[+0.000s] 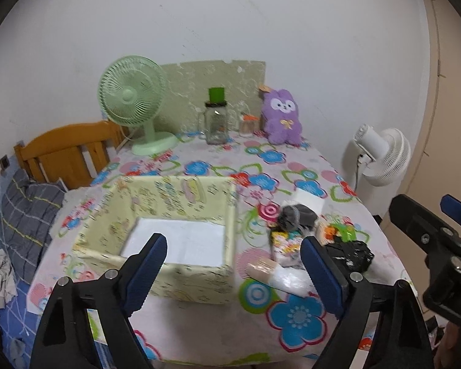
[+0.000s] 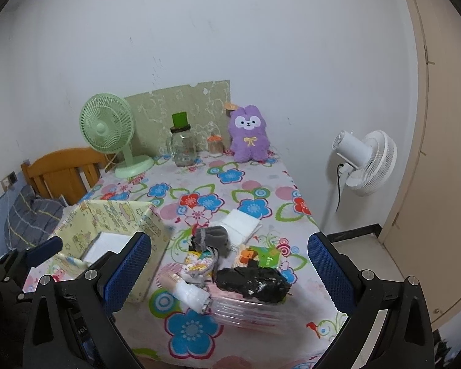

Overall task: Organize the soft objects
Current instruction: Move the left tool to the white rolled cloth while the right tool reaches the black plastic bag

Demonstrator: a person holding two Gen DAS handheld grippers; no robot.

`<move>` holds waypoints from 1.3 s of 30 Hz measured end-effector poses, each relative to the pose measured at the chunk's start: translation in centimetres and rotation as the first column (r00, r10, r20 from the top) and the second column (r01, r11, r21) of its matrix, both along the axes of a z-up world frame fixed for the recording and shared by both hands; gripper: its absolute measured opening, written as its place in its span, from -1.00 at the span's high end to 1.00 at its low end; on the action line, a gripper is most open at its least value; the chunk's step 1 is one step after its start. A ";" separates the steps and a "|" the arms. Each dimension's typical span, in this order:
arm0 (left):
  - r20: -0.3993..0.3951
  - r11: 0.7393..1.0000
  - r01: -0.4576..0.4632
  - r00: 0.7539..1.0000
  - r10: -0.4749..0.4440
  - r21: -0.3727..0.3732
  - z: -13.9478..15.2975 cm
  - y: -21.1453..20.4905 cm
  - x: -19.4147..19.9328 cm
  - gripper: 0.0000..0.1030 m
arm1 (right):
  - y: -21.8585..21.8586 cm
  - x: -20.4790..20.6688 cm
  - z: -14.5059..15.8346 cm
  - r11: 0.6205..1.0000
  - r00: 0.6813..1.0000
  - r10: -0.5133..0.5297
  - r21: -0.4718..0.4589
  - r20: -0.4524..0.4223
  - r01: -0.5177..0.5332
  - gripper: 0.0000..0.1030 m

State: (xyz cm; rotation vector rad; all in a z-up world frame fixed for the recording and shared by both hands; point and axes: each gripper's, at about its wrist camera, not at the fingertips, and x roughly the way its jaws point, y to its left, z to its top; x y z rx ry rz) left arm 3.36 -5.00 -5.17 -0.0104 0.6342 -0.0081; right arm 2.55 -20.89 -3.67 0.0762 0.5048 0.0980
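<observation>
A pale yellow fabric box [image 1: 175, 203] [image 2: 113, 215] stands open and empty on the flowered table, left of a pile of soft things: a grey sock [image 2: 213, 236], a folded white cloth [image 2: 241, 223], a black crumpled bag [image 2: 252, 283], a patterned pouch [image 2: 196, 263] and a clear plastic packet [image 2: 242, 307]. A purple plush [image 2: 248, 135] [image 1: 282, 117] sits at the table's far edge. My left gripper [image 1: 233, 267] is open and empty, near the box's front wall. My right gripper [image 2: 230, 270] is open and empty, above the pile's near side.
A green desk fan [image 1: 132, 104], a glass jar with a green lid [image 1: 215, 120] and a small jar [image 1: 248, 124] stand at the back. A white standing fan [image 2: 365, 160] is right of the table. A wooden chair [image 1: 67, 153] and bedding [image 1: 24, 215] are left.
</observation>
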 end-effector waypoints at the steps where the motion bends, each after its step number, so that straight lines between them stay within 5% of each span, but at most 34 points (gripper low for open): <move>1: -0.004 1.000 0.004 1.000 -0.004 -0.002 -0.1 -0.3 0.0 -0.74 | -0.1 0.0 -0.2 1.000 1.000 -0.001 -0.004 -0.002 0.001 -0.96; 9: 0.000 0.999 0.034 0.999 -0.034 -0.011 -1.5 -2.2 0.0 -0.74 | -1.3 0.4 -2.1 1.000 1.000 0.015 0.016 -0.023 -0.015 -0.95; 16: -0.051 0.999 0.047 0.998 -0.048 -0.014 -3.4 -3.3 0.4 -0.74 | -0.9 0.7 -3.8 0.999 0.999 0.036 -0.035 -0.030 -0.037 -0.95; 39: -0.212 0.999 0.042 0.976 -0.045 -0.016 -9.7 -5.1 3.6 -0.64 | -1.8 4.9 -10.6 0.999 0.981 0.035 -0.001 -0.191 -0.036 -0.84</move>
